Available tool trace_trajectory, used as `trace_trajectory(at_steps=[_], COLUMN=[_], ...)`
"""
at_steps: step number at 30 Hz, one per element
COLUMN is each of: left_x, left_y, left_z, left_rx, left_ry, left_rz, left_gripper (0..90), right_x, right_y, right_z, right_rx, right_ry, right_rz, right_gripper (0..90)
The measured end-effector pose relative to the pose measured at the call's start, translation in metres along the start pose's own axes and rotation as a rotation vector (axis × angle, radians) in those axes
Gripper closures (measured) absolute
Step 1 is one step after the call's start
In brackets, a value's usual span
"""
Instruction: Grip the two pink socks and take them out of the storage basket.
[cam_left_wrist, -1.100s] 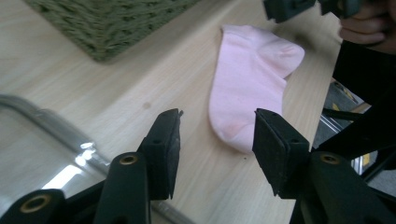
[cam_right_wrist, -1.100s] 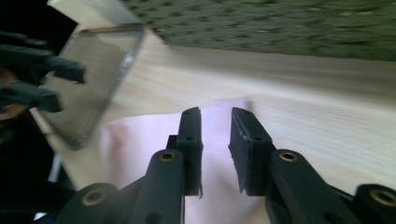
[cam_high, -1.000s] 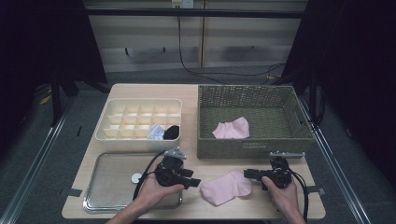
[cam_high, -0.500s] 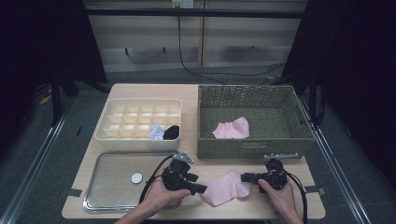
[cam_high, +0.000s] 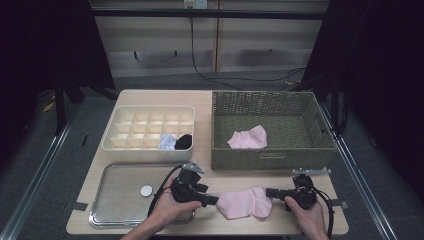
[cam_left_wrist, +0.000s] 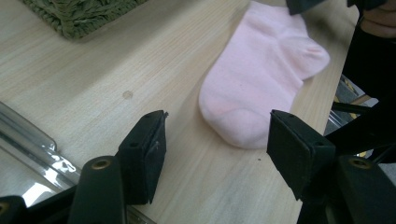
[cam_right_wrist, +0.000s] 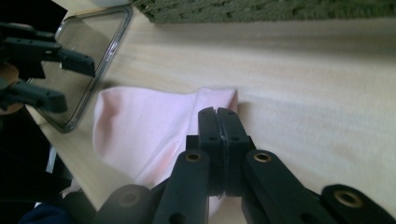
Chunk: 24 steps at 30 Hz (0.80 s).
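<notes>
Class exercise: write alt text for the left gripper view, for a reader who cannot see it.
A pink sock lies flat on a light wooden table, its near end between the open black jaws of the left hand-held gripper, untouched. A woven green basket sits at the top left corner, and a metal tray edge at the lower left.

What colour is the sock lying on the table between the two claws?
Plain pale pink cotton sock, no pattern; the left gripper view shows it best.

A wicker basket (cam_high: 272, 127) at about one o'clock holds a pink sock (cam_high: 248, 137). At eleven o'clock, a white divider box (cam_high: 150, 125) contains what look like rolled socks. A metal tray (cam_high: 117, 200) at eight o'clock carries a small white disc (cam_high: 146, 190).
</notes>
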<state>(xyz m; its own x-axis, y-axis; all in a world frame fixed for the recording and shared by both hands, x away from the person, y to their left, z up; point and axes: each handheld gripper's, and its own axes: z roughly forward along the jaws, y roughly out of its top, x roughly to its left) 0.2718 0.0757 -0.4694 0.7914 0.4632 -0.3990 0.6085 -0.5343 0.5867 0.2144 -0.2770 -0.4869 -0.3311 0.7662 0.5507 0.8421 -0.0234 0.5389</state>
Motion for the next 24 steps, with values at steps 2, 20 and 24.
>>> trace_trajectory(at_steps=[2,20,24], left_x=[-0.001,0.001,0.001], left_y=[0.001,0.006,0.004], left_z=[0.0,0.029,0.026], left_rx=[0.003,0.064,0.074], left_ry=[0.012,0.004,0.037], left_rz=[0.009,-0.027,-0.003], left_gripper=[42.6,37.2,44.4], right_x=[0.001,0.007,0.004], right_y=[-0.006,-0.01,-0.01], right_z=[-0.002,0.006,0.002], right_rx=[0.007,0.028,0.014], right_ry=[-0.001,0.016,0.011], right_rz=[-0.006,-0.015,-0.007], right_gripper=[89.5,89.3,89.3])
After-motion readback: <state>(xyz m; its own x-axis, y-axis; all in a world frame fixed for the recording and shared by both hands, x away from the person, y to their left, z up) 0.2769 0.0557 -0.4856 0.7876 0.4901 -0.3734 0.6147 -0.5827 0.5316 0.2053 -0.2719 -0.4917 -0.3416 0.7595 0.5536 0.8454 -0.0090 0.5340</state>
